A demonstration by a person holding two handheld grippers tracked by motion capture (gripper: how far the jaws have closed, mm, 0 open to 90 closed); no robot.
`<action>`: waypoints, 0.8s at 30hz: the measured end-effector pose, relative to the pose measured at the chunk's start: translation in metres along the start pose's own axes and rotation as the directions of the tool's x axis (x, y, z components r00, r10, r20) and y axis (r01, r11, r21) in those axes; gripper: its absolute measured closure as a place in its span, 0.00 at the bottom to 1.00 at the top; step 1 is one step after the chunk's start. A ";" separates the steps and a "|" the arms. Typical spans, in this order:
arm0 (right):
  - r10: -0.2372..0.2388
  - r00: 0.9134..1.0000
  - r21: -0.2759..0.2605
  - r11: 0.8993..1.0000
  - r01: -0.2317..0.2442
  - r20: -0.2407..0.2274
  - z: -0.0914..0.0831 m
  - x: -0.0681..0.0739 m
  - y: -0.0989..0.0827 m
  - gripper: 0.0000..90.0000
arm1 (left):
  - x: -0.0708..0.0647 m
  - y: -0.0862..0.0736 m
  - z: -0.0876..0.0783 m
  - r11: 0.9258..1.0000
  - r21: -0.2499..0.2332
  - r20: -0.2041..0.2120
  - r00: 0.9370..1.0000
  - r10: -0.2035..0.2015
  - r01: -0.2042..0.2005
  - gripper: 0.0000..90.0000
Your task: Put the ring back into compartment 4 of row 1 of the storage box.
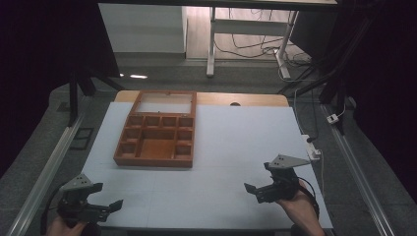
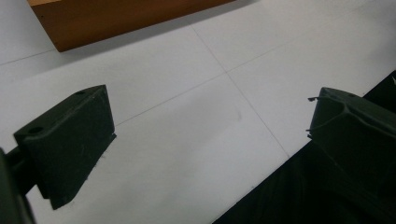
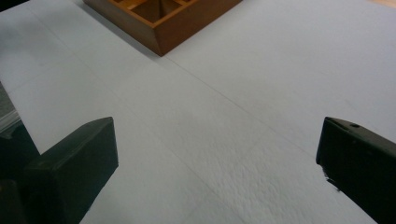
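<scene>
The wooden compartment tray (image 1: pixel 155 130) looks rigid and rather heavy, best held by its outer walls, while the left gripper (image 1: pixel 101 201) and the right gripper (image 1: pixel 255 189), both nearer the person than the tray, keep their jaws apart and empty.

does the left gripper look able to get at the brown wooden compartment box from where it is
Probably yes: the left gripper has its jaws open, and bare white table lies between it and the brown wooden compartment box.
</scene>
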State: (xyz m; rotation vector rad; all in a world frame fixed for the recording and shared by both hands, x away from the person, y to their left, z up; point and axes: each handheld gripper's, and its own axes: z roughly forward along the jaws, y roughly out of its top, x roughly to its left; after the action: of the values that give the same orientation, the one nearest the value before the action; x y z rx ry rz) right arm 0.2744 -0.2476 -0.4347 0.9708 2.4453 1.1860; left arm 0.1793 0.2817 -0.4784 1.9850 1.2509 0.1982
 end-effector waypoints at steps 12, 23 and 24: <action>0.064 0.992 -0.016 0.998 -0.063 0.106 -0.032 -0.010 -0.030 0.00 | 0.000 0.000 0.000 1.000 -0.005 -0.003 1.000 -0.004 0.004 0.00; 0.147 0.976 -0.038 0.989 -0.142 0.164 -0.059 -0.017 -0.060 0.00 | -0.001 0.000 -0.001 1.000 -0.008 -0.011 1.000 0.000 0.000 0.00; 0.151 0.975 -0.032 0.988 -0.148 0.166 -0.060 -0.017 -0.063 0.00 | -0.001 -0.001 -0.001 1.000 -0.008 -0.013 1.000 0.001 -0.001 0.00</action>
State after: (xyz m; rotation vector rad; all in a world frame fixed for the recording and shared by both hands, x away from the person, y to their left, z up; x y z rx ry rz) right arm 0.2296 -0.3228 -0.4458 1.2158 2.2593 1.1219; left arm 0.1780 0.2813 -0.4779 1.9806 1.2558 0.2169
